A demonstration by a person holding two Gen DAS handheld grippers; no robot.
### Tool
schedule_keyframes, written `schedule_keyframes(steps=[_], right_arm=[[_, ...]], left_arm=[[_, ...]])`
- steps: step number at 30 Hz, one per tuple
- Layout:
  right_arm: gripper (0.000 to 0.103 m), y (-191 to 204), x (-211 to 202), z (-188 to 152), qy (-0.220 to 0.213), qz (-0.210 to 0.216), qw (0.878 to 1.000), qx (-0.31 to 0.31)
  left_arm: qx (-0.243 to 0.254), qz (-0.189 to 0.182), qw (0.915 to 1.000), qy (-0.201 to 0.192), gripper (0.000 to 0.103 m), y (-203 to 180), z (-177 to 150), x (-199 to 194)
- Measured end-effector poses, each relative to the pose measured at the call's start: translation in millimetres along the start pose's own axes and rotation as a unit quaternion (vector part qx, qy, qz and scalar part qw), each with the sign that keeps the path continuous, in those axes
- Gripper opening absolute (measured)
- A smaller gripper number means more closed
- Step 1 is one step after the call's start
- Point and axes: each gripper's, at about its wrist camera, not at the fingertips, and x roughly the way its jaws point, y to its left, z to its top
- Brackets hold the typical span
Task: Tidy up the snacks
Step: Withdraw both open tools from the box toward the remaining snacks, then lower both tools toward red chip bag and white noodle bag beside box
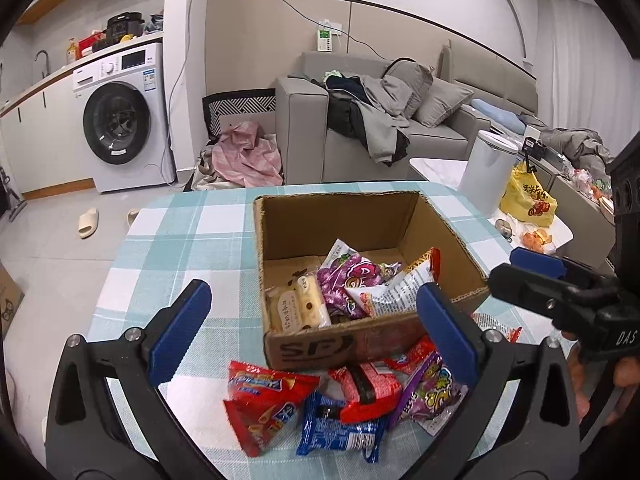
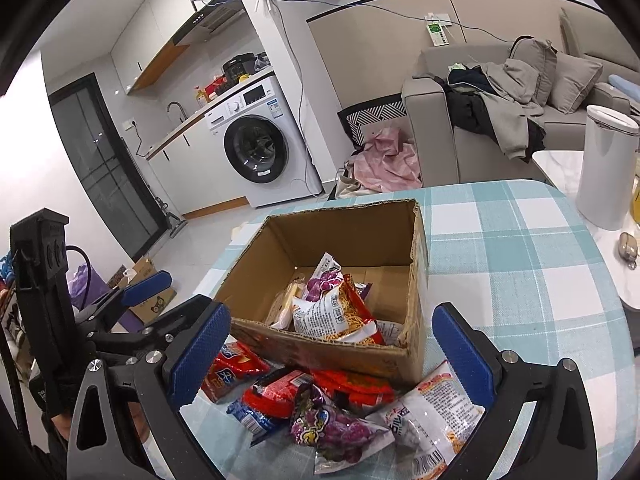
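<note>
An open cardboard box (image 1: pixel 316 220) (image 2: pixel 418 276) stands on the checked table and holds several snack packs: a pale cake pack (image 1: pixel 296 308), a purple pack (image 1: pixel 352 280) and a white-and-red noodle pack (image 2: pixel 332 312). Loose packs lie in front of it: a red chip bag (image 1: pixel 264 404), a blue pack (image 1: pixel 340 432), a red pack (image 1: pixel 368 392), a purple pack (image 2: pixel 336 432) and a white-and-red pack (image 2: pixel 432 420). My left gripper (image 1: pixel 316 328) is open and empty above the loose packs. My right gripper (image 2: pixel 336 352) is open and empty, hovering over them at the box's near wall.
The table (image 1: pixel 180 240) has a teal-and-white checked cloth. A white bin (image 2: pixel 604 168) and a side table with a yellow bag (image 1: pixel 526 196) stand to the right. A sofa with clothes (image 1: pixel 380 120) and a washing machine (image 1: pixel 120 120) are behind.
</note>
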Motion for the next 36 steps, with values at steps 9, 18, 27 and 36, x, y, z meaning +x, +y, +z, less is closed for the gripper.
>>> schedule_keyframes(steps=[9,18,27,36], right_arm=[[0.103,-2.7,-19.4,-7.0,-0.006,-0.008,1.0,0.0],[0.103,-5.3,-28.8,-19.4,0.003,-0.021,1.0,-0.009],[0.103,-13.7,-36.5,-32.6,0.014,-0.032,0.999,-0.006],[0.103,-25.8,-39.9,-43.5,0.023,-0.043,0.999,0.007]], left_arm=[[-0.009,0.015,0.9998,-0.006,0.102,9.8,-11.4,-24.5],[-0.013,0.021,0.9997,0.002,0.102,13.4,-22.7,-28.2],[-0.013,0.029,0.9994,0.014,0.102,14.8,-37.2,-25.4],[-0.016,0.033,0.999,0.025,0.102,20.8,-54.2,-21.5]])
